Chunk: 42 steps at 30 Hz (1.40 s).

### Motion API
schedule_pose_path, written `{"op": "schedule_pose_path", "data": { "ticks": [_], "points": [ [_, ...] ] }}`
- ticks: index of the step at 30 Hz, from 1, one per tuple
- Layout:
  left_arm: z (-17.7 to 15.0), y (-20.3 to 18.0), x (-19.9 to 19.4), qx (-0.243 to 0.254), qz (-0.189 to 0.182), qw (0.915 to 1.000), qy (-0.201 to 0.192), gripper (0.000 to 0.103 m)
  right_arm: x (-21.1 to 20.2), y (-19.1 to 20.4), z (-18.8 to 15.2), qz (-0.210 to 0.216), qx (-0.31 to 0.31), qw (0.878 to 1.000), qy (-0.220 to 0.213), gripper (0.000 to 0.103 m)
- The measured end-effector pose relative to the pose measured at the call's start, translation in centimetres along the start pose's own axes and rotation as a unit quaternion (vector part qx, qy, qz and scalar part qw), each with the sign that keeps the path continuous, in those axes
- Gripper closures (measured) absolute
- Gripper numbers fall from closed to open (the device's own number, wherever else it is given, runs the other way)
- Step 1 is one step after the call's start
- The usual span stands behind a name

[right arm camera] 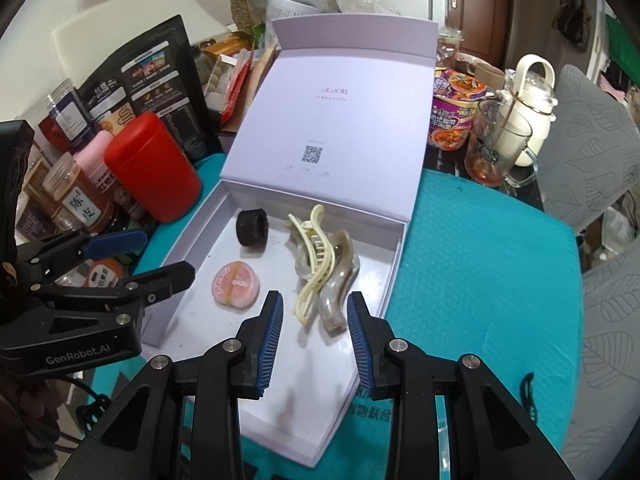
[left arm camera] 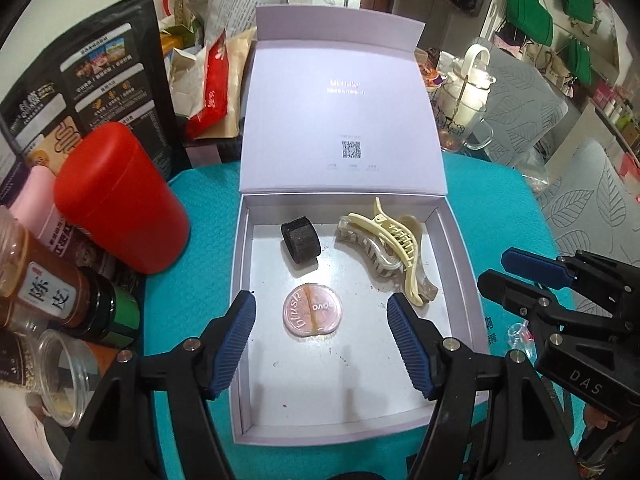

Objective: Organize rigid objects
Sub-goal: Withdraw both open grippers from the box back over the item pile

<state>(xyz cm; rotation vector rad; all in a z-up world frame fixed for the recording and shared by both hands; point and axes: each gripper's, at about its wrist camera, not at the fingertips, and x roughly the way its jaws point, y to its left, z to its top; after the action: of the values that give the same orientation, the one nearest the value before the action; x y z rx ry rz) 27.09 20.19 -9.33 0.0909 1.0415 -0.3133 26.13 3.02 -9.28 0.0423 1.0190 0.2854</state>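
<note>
Left claw (left arm camera: pixel 321 342) open over round pink disc (left arm camera: pixel 313 313).

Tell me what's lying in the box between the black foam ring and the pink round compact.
Nothing: between the black foam ring and the pink compact only bare box floor shows, clearest in the left wrist view.

Box (left arm camera: pixel 240 320): on the mat (left arm camera: pixel 200 216), lid (left arm camera: pixel 340 120) standing up at its far edge.
In the box, far left: ring-shaped piece (left arm camera: pixel 301 241).
In the box, far right: two hair claws (left arm camera: pixel 394 248), one lying across the other.
In the box, nearer middle: round disc (left arm camera: pixel 313 313), apart from the rest.
Left of the box: canister (left arm camera: pixel 120 200), with jars (left arm camera: pixel 44 284) nearer and pouch (left arm camera: pixel 92 76) behind.
Behind the box, right: glass mug (right arm camera: pixel 496 148) and kettle (right arm camera: pixel 534 92).
</note>
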Motion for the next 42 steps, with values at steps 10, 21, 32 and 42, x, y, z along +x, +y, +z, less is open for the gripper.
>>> {"op": "schedule_pose_path", "data": {
  "ticks": [10, 21, 32, 42],
  "points": [
    [-1.6, -1.0, -6.0, -0.018, 0.010, 0.9988, -0.045, 0.035, -5.0, 0.9, -1.6, 0.002, -0.011, 0.999, -0.036, 0.070],
    [-3.8, -2.9, -11.2, -0.026, 0.022, 0.9961, -0.082, 0.035, -10.4, 1.7, -3.8, 0.004, -0.030, 0.997, -0.074, 0.069],
    [-6.4, -5.9, -14.6, -0.023, 0.030, 0.9942, -0.100, 0.035, -13.9, 1.5, -7.5, 0.018, -0.040, 0.995, -0.085, 0.067],
    [-8.9, -10.5, -15.7, -0.032, 0.034, 0.9945, -0.093, 0.035, -16.9, -1.0, -10.9, 0.027, -0.044, 0.995, -0.083, 0.066]
  ]
}}
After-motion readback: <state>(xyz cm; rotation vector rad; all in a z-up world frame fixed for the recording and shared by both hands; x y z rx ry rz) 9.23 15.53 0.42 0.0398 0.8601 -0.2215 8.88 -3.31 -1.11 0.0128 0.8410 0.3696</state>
